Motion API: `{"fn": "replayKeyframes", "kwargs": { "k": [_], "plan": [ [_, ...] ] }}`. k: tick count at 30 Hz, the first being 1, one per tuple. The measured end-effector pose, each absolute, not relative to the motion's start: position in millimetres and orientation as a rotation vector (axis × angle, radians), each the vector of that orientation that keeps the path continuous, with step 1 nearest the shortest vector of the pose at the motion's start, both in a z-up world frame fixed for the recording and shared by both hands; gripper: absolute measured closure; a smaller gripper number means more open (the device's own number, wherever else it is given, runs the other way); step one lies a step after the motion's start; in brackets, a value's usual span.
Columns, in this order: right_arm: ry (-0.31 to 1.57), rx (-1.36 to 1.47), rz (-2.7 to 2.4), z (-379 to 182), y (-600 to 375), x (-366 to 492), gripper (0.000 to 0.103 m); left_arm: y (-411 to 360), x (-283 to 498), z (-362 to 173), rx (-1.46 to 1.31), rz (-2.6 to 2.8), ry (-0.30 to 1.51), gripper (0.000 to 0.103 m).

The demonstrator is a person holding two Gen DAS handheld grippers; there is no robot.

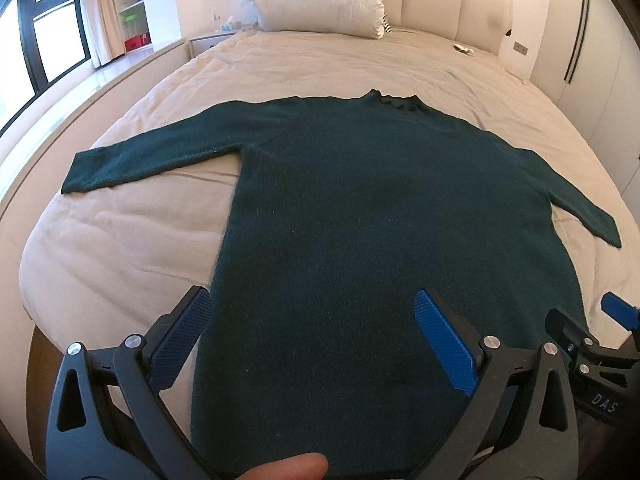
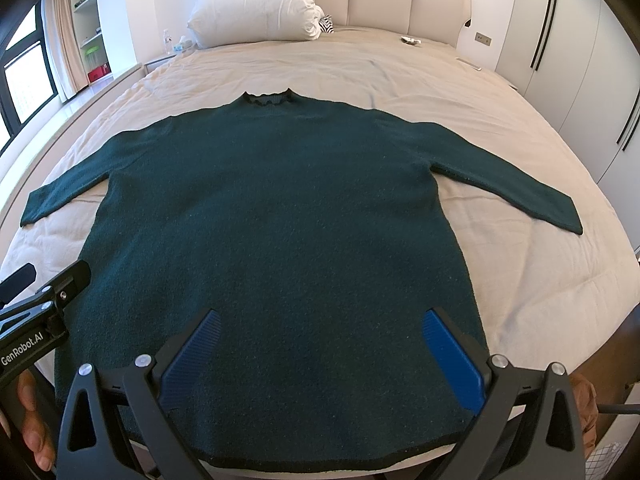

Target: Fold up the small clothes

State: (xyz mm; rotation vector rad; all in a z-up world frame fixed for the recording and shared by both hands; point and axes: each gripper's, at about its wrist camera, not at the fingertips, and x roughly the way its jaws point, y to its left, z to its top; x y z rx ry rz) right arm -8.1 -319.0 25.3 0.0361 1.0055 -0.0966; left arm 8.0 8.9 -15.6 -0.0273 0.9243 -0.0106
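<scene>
Sweater [image 1: 360, 208] in dark green lay flat and face up on the beige bed cover [image 1: 120, 240], its ruffled collar [image 2: 267, 98] at the far end toward the white pillow [image 2: 260, 4] and its hem [image 2: 320, 460] at the near edge of the bed. Both sleeves were spread outward and slightly toward the near side, the left sleeve [image 1: 148, 148] and the right sleeve [image 2: 520, 184] resting on the cover, well apart from the body panel at their cuffs.

The left gripper [image 1: 316, 344] hung over the near left part of the sweater, its blue-padded jaws spread wide apart with nothing between them but the fabric below. The right gripper [image 2: 320, 356] hung over the near middle of the sweater just above the hem, its jaws likewise wide apart and holding nothing. Whether either set of pads touched the knit could not be told. The two grippers were side by side, each showing at the edge of the other's view.
</scene>
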Motion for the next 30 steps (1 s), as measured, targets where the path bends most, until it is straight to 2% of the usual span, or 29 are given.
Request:
{"fn": "replayKeyframes", "kwargs": {
  "k": [13, 18, 22, 24, 27, 30],
  "plan": [
    [1.015, 0.034, -0.095, 22, -318, -4, 0.0, 39, 20, -20, -0.141, -0.085, 0.895, 0.0],
    [1.015, 0.042, -0.089, 24, -317, 7, 0.0, 112, 50, -16, -0.401, -0.133, 0.9, 0.0],
    [1.01, 0.023, -0.069, 27, -306, 18, 0.0, 176, 71, -14, -0.592, -0.162, 0.814, 0.0],
    [1.009, 0.01, -0.055, 27, -298, 24, 0.0, 201, 77, -12, -0.621, -0.124, 0.765, 0.0],
    [1.014, -0.01, -0.037, 25, -288, 32, 0.0, 229, 92, -13, -0.619, -0.11, 0.819, 0.0],
    [1.03, -0.028, -0.028, 21, -280, 41, 0.0, 285, 96, -19, -0.783, -0.021, 0.758, 0.0]
  ]
}}
